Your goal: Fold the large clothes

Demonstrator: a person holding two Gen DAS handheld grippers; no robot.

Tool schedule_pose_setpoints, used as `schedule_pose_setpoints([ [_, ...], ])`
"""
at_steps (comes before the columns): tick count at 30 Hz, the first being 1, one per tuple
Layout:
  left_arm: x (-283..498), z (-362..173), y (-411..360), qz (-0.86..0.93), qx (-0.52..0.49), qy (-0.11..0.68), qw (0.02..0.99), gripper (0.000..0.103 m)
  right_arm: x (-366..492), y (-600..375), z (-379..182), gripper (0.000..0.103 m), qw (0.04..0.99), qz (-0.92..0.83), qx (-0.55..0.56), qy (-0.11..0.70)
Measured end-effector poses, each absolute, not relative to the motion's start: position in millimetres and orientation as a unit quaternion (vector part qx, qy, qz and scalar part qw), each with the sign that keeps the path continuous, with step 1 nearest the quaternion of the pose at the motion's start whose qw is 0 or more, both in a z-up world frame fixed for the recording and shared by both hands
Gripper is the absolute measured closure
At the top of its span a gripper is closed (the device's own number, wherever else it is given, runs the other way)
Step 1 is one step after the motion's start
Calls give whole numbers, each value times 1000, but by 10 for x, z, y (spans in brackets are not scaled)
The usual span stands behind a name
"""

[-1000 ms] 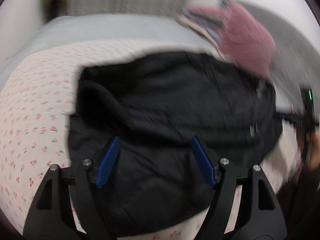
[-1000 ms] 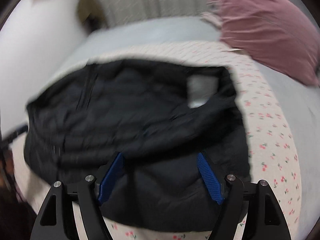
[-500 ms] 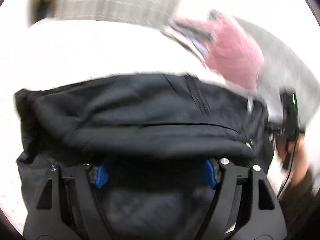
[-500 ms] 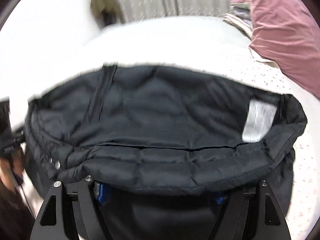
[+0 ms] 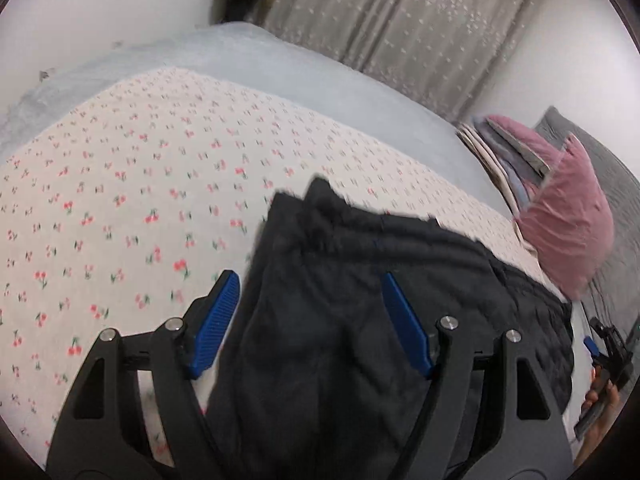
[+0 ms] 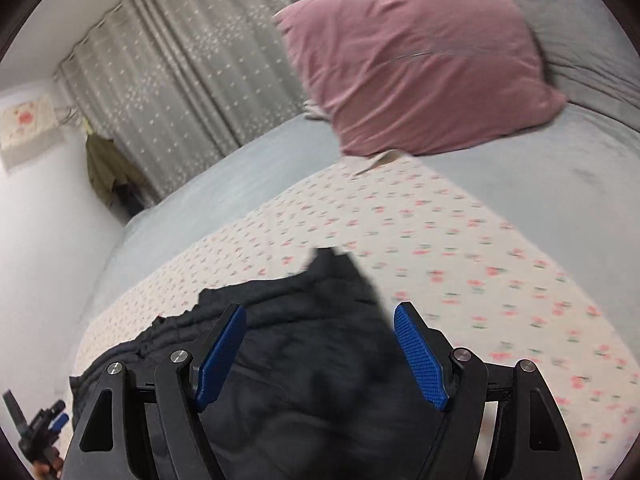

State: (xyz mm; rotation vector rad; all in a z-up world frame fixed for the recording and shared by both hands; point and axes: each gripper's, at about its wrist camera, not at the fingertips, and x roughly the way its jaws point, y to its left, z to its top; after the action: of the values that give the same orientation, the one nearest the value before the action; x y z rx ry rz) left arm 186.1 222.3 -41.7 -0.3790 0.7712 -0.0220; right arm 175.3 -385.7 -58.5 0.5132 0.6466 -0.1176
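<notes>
A black quilted jacket point(image 5: 320, 340) lies folded on a cherry-print sheet point(image 5: 140, 200). My left gripper point(image 5: 309, 280) hovers over the jacket's left edge, blue pads wide apart and bare, gripping nothing. Its left finger is over the sheet and its right one over the fabric. In the right wrist view the jacket point(image 6: 312, 380) fills the lower middle, one corner poking up. My right gripper point(image 6: 320, 308) is open above it, its pads not pressing the cloth. The right gripper point(image 5: 608, 344) also shows at the left view's far right, held by a hand point(image 5: 600, 396).
A pink pillow point(image 6: 420, 64) and a stack of folded clothes point(image 5: 508, 148) sit at the bed's head. A pale blue-grey blanket point(image 5: 280, 64) lies beyond the sheet, with grey curtains point(image 5: 400, 32) behind. An olive garment point(image 6: 106, 168) hangs by the white wall.
Half a second ago a thick fold of the jacket lay over both grippers' fingers and hid the pads. Now the jacket lies flat and the pads are bare. Both views have swung and rolled.
</notes>
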Motion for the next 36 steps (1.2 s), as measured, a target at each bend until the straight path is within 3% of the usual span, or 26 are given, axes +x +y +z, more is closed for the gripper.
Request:
schedule_pose_setpoints([
  [6,1835,-689,2216,-4,-145,460,876,30,1532,-3967,-819,25,890,-50,208,403],
  [8,1800,-715,2214,-20,-144,463,874,46,1521,-3853,-915,27,886,-49,173,427],
  [9,1798,-726,2209,-35,-154,468,870,63,1530,-3799,-957,41,884,-44,166,436],
  [10,1789,-721,2211,-40,-163,467,868,79,1532,-3727,-985,71,882,-28,165,441],
  [11,1778,-699,2210,-40,-170,459,871,87,1534,-3693,-989,82,882,-20,163,441],
  [12,1777,-656,2199,-38,-168,450,876,98,1533,-3626,-955,89,888,-17,153,433],
  [16,1737,-364,2139,-36,-165,371,913,100,1465,-3401,-629,95,929,-29,101,356],
  [22,1949,-58,2078,-43,-171,243,954,100,1577,-3281,-248,96,967,-49,81,238],
  [26,2288,-494,2067,22,-139,280,950,99,1973,-3351,-682,95,949,-88,100,286],
  [29,2489,-905,2067,60,-103,348,930,94,2175,-3372,-1079,84,925,-116,97,349],
  [32,2436,-778,2063,80,-100,346,929,89,2130,-3326,-1071,73,922,-134,79,356],
  [35,2260,-508,1967,75,-109,315,940,58,1929,-3273,-806,52,925,-163,71,335],
  [36,2207,-449,1919,70,-113,303,944,48,1847,-3235,-699,39,931,-164,79,317],
])
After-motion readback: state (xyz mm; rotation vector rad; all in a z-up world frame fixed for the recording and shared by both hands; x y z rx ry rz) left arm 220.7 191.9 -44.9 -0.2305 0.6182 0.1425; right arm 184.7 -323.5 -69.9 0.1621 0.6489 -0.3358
